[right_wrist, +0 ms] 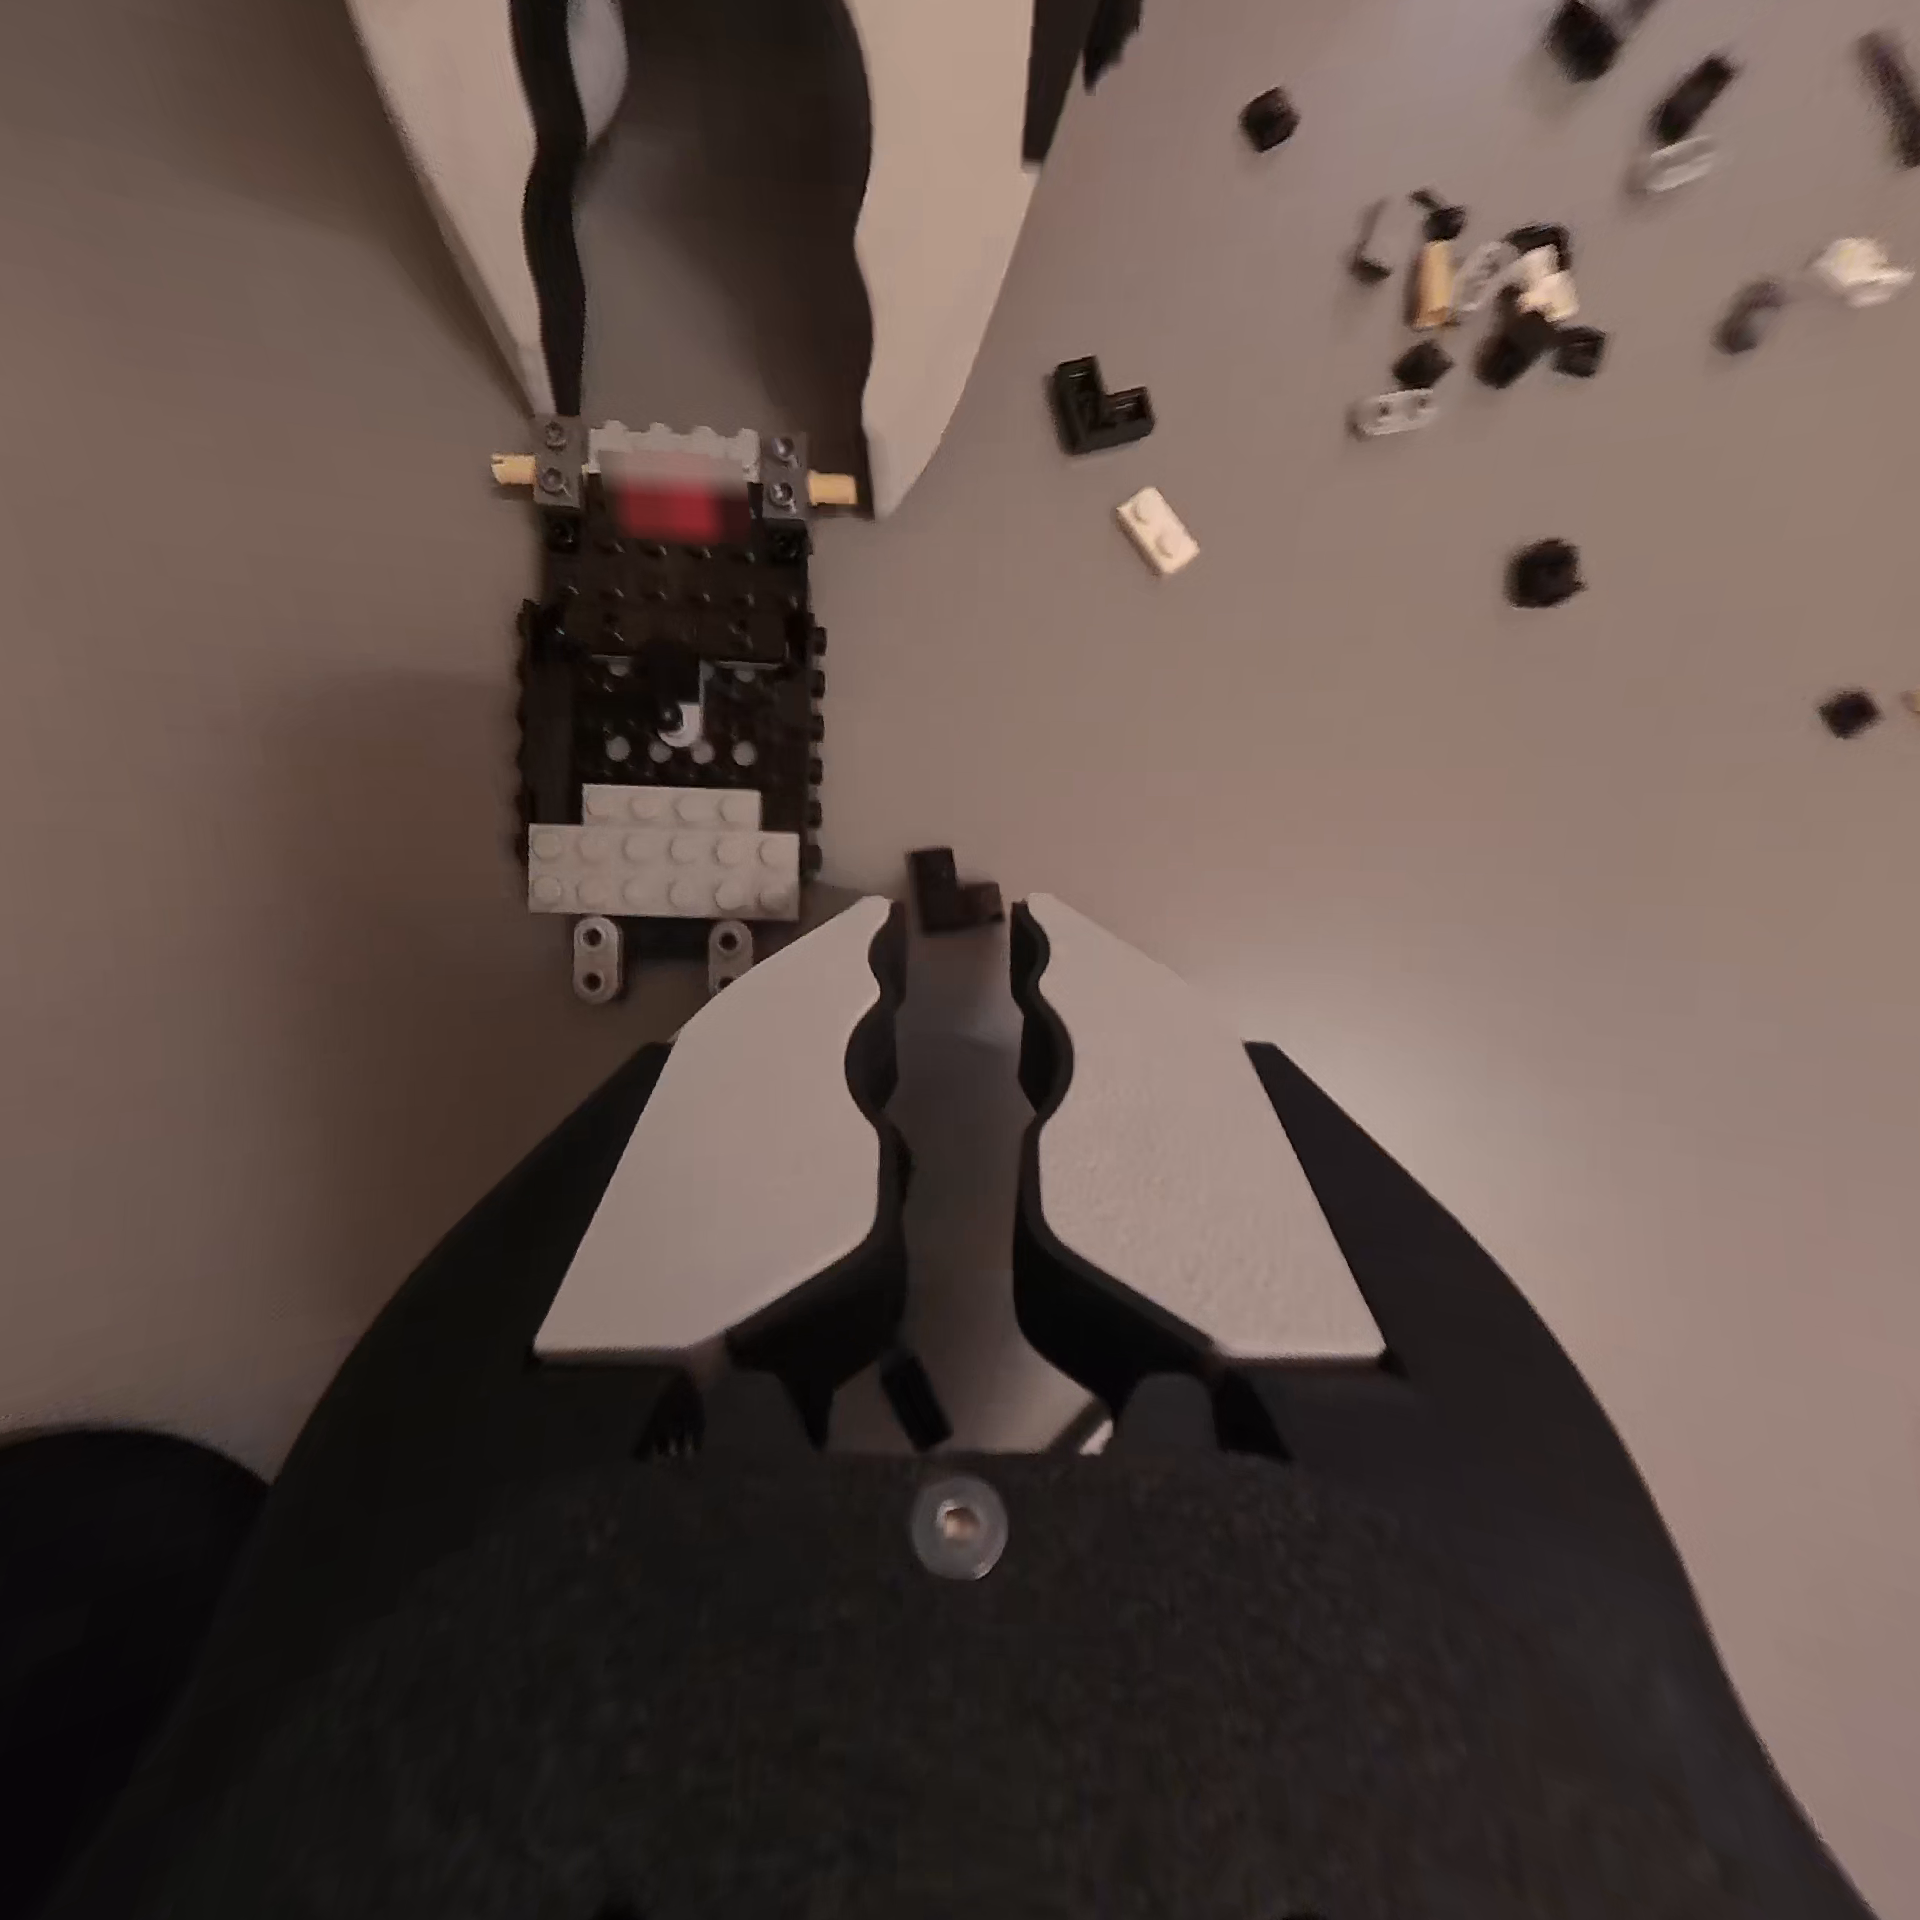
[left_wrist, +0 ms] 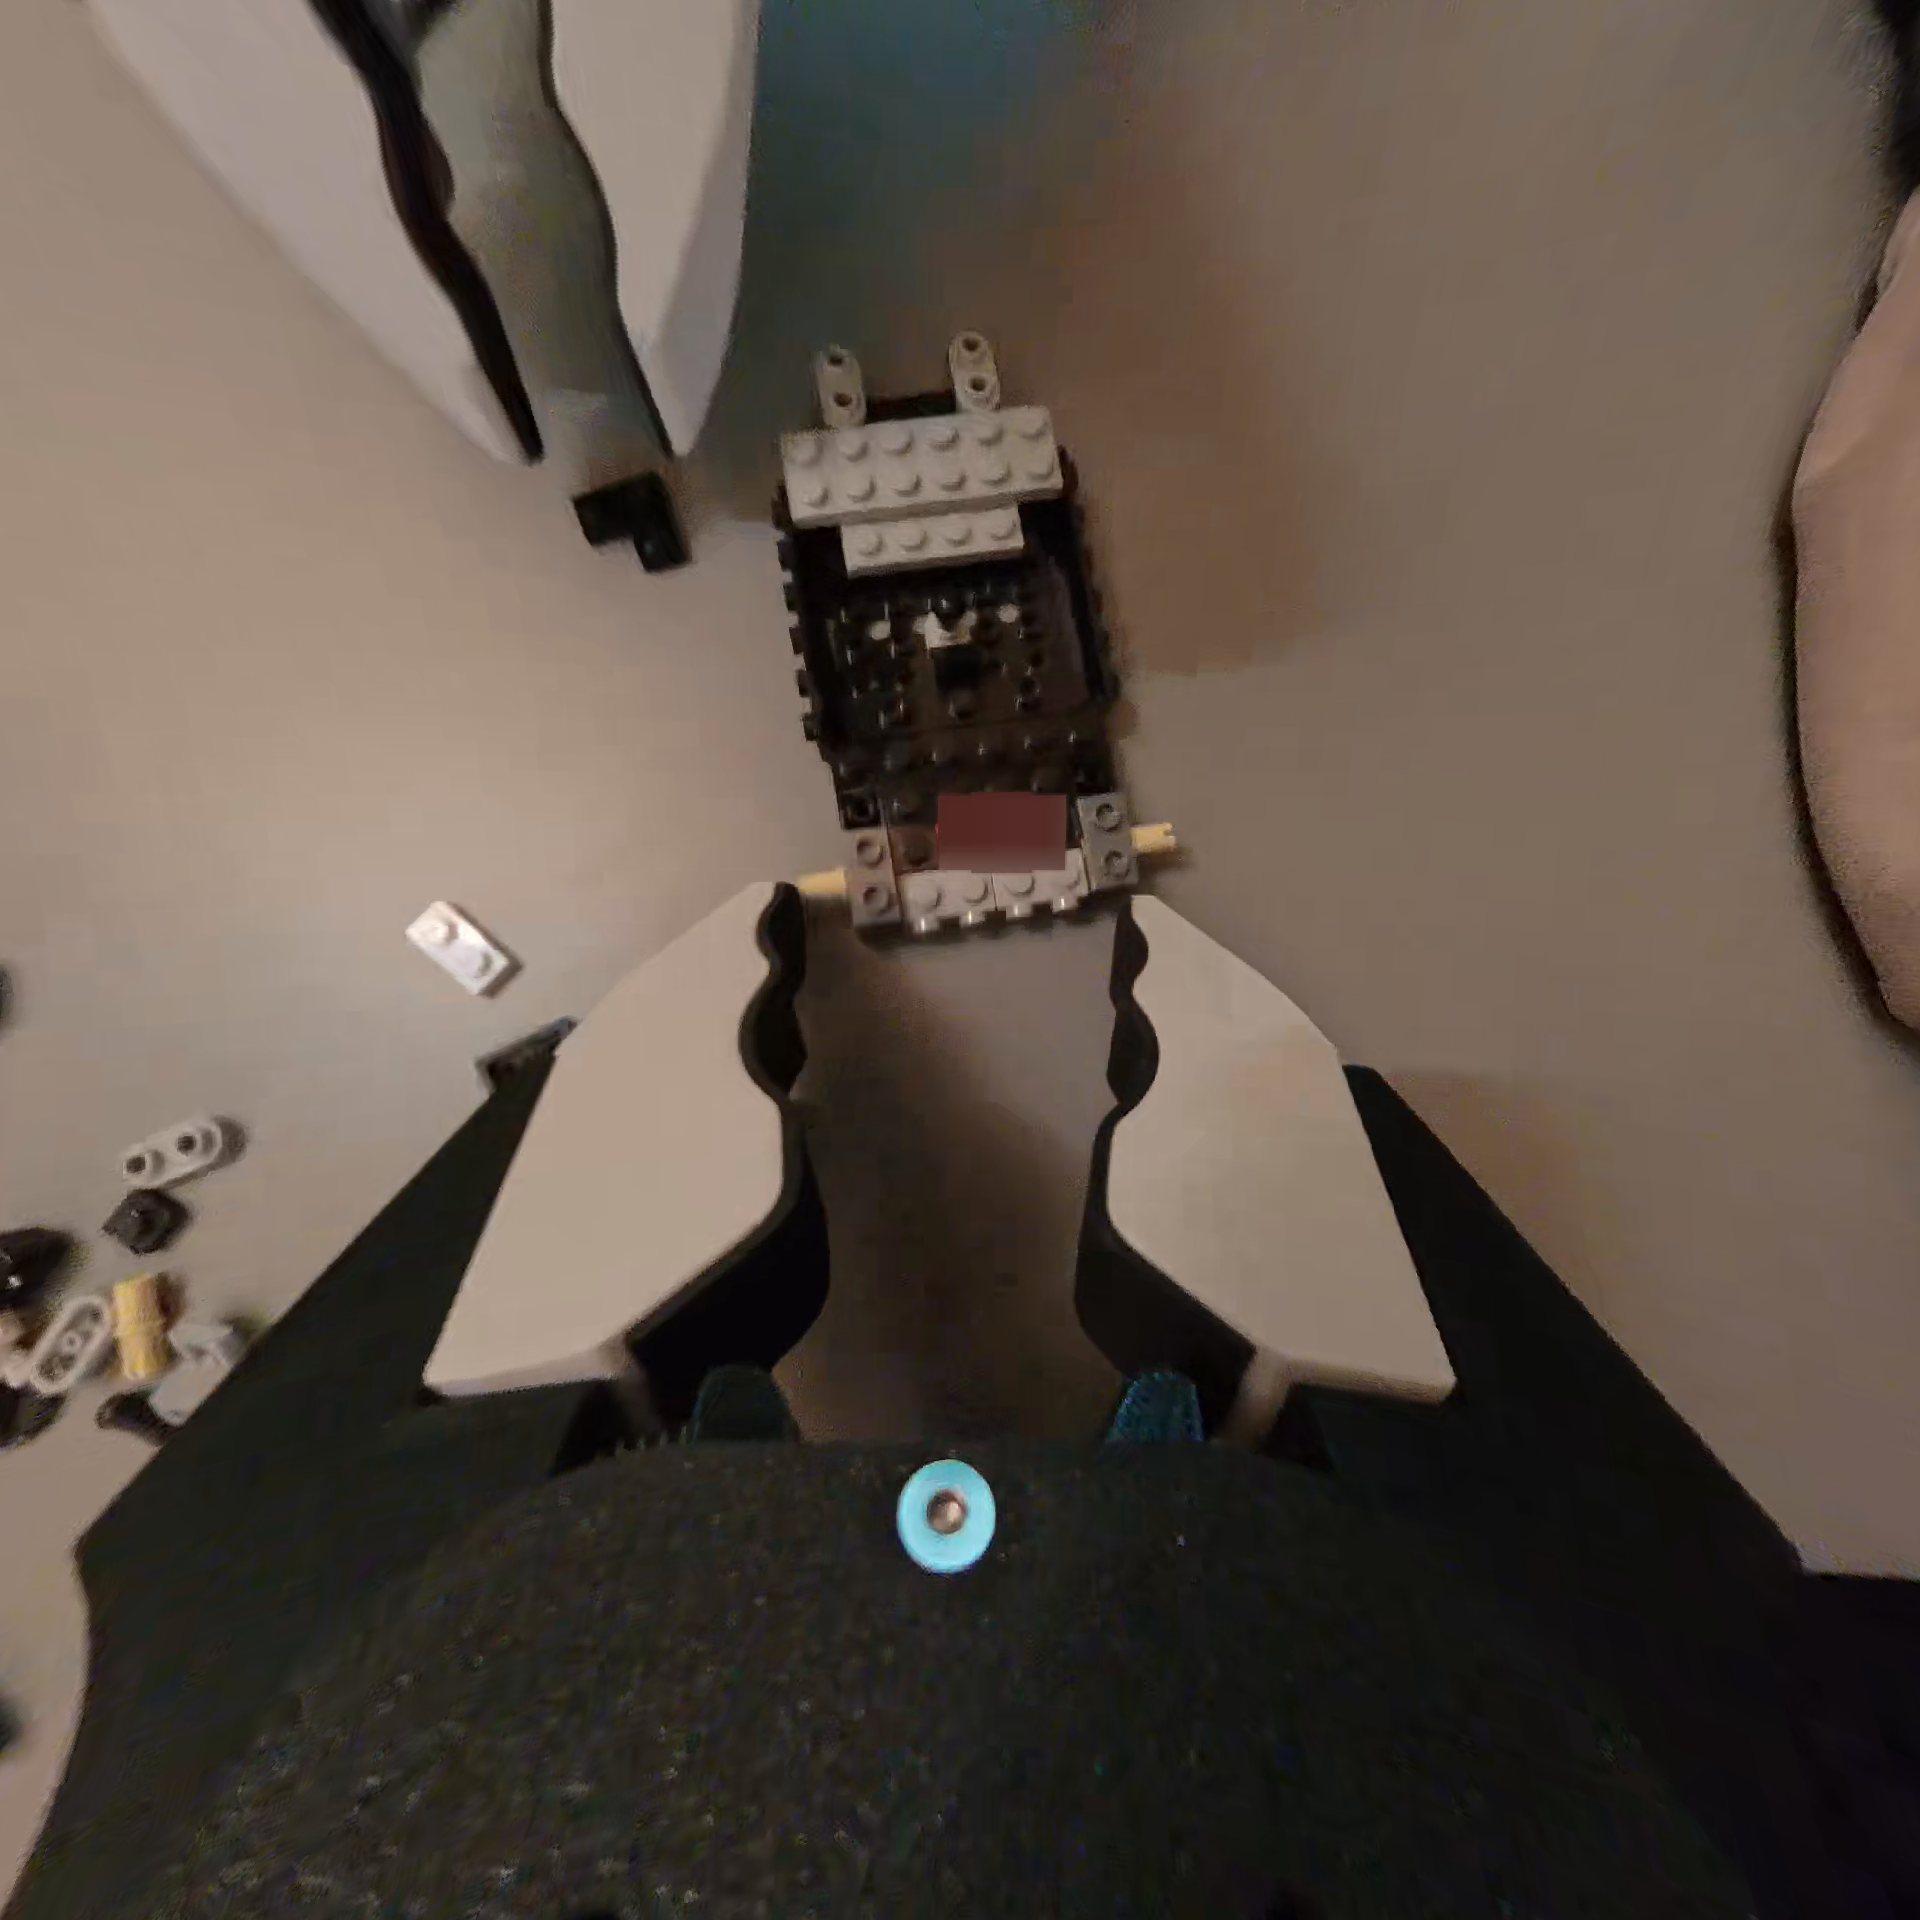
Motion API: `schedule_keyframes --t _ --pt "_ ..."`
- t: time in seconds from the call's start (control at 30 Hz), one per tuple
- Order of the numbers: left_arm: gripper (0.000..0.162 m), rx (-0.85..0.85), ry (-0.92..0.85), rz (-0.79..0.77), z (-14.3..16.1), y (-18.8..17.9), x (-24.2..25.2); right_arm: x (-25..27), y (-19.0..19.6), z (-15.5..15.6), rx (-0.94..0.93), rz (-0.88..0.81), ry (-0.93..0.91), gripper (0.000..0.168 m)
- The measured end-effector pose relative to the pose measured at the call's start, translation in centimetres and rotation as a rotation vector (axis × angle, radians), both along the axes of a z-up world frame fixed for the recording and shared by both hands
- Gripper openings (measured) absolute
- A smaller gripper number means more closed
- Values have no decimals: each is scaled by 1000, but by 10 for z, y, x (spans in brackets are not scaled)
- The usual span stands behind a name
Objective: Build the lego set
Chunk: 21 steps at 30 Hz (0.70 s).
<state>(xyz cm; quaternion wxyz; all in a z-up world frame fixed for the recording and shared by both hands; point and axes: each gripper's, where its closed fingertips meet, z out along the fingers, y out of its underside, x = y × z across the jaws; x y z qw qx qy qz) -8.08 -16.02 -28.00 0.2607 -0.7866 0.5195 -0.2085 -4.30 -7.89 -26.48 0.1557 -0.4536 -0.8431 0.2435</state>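
Note:
The lego model (left_wrist: 945, 665) is a black studded chassis with light grey plates at one end and grey bricks with tan axle pins at the other. It lies on the grey table, and also shows in the right wrist view (right_wrist: 665, 686). My left gripper (left_wrist: 956, 914) is open and empty, its tips just short of the axle end. My right gripper (right_wrist: 951, 909) is narrowly open, its tips either side of a small black L-shaped piece (right_wrist: 951, 894) beside the model's grey-plate end. A sliver of table shows on each side of the piece. The piece also shows in the left wrist view (left_wrist: 629, 520).
Loose pieces lie to one side: a second black L-shaped piece (right_wrist: 1101, 405), a white plate (right_wrist: 1158, 530) and a scatter of small black, grey and tan parts (right_wrist: 1475, 301). The white plate (left_wrist: 462, 945) and the scatter (left_wrist: 104, 1299) also show in the left wrist view. A person's arm (left_wrist: 1860, 623) is at the right edge. Left tips to right tips: about 10 cm. Between my left fingertips and the white plate (left_wrist: 462, 945) there is roughly 5 cm. It is also in sight in the right wrist view (right_wrist: 1144, 539).

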Motion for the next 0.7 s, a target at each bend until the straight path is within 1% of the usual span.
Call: schedule_keyframes --t 0.07,0.13,0.27,0.3,0.4,0.5,0.7 --pt "49 15 -9 -5 1 1 6 1 -2 -8 -4 26 -62 19" --pt "49 31 -16 -1 1 4 10 -1 -5 -12 -2 47 -89 20" --pt "49 38 -26 -9 1 3 13 -3 -1 -13 -29 49 -145 15" --pt "49 35 -32 -8 1 3 13 -4 1 -14 -14 48 -154 18" --pt "49 35 -37 -7 2 3 13 -4 -2 -11 -14 70 -153 21" --pt "49 35 -41 -4 2 3 13 -6 4 -15 39 64 -149 22" --pt "48 37 -45 5 3 5 14 -11 1 -15 14 67 -135 24"
